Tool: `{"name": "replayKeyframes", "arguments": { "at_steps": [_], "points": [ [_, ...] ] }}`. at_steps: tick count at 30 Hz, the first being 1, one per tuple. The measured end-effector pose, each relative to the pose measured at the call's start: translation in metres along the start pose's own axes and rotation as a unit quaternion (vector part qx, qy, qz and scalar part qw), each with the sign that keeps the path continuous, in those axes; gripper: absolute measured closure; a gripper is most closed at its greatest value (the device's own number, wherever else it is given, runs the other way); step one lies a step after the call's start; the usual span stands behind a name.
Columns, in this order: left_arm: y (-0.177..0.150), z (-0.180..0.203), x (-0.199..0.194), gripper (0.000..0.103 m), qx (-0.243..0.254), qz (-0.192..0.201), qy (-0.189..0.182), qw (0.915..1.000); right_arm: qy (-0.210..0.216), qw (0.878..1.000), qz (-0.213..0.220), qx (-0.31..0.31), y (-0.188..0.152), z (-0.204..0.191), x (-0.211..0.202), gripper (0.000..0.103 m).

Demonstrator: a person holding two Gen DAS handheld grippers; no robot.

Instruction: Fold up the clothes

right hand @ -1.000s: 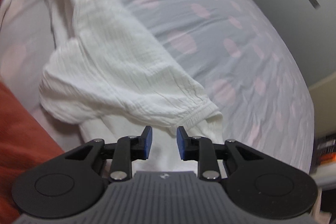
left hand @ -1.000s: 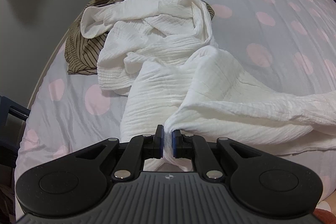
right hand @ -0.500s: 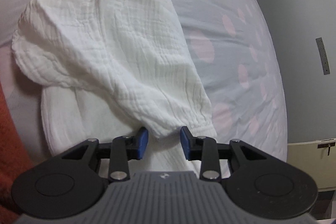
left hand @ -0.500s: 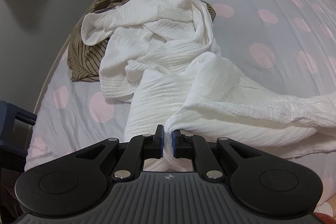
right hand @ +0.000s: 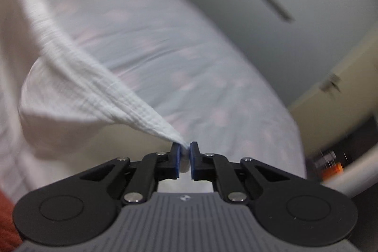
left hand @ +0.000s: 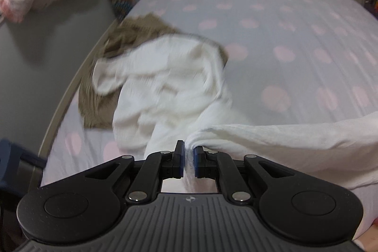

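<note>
In the left wrist view, the left gripper (left hand: 188, 162) is pinched almost all the way closed on a bunch of the white garment (left hand: 170, 86). The white cloth runs from the pads off to the right, lifted above the bed (left hand: 295, 23) with pink dots. The rest of the cloth lies in a heap, partly on top of a brown striped garment (left hand: 99, 105).

In the right wrist view, the right gripper (right hand: 185, 160) has just been closing, and now its blue pads squeeze a thin corner of the same white garment (right hand: 78, 77). The cloth pulls tight away to the upper left.

The right pinch holds only a small tip of cloth, so a hard tug could make it slip out. The heap could also drag the brown garment along as it lifts.
</note>
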State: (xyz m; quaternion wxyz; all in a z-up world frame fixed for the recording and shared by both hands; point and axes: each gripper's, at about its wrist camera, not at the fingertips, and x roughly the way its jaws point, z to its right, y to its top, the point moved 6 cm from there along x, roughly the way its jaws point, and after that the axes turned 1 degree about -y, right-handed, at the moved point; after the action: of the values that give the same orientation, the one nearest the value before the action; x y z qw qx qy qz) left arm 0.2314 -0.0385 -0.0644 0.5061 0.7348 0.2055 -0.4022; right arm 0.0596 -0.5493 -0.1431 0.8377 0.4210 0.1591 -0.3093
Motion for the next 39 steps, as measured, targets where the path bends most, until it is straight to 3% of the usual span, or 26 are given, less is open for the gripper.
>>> {"name": "replayKeyframes", "arguments": {
  "at_steps": [4,7,13,15,21,27,33,39],
  "points": [
    [0.034,0.023,-0.023,0.097,0.022,0.039,-0.022,0.9987,-0.061,0.995,0.005,0.084,0.013,0.062,-0.028,0.094],
    [0.055,0.045,-0.036,0.097,0.053,0.057,-0.038,0.9963,-0.093,0.989,-0.010,0.111,0.018,0.096,-0.045,0.094],
    [0.089,0.082,-0.018,0.097,0.106,0.049,-0.044,0.9921,-0.153,0.978,-0.043,0.135,0.020,0.139,-0.046,0.094],
    [0.101,0.091,0.003,0.097,0.117,0.036,-0.037,0.9917,-0.155,0.976,-0.057,0.143,0.022,0.143,-0.024,0.094],
    [0.120,0.111,0.095,0.097,0.127,-0.020,-0.024,0.9915,-0.107,0.975,-0.132,0.140,0.021,0.128,0.085,0.094],
    [0.134,0.127,0.178,0.097,0.146,-0.060,0.013,0.9874,-0.074,0.966,-0.186,0.161,0.007,0.115,0.179,0.094],
    [0.144,0.136,0.247,0.097,0.135,-0.091,0.030,0.9862,-0.072,0.963,-0.204,0.163,0.002,0.103,0.242,0.094],
    [0.132,0.138,0.287,0.086,0.117,-0.113,0.033,0.9862,-0.052,0.958,-0.220,0.177,-0.013,0.087,0.285,0.092]
  ]
}}
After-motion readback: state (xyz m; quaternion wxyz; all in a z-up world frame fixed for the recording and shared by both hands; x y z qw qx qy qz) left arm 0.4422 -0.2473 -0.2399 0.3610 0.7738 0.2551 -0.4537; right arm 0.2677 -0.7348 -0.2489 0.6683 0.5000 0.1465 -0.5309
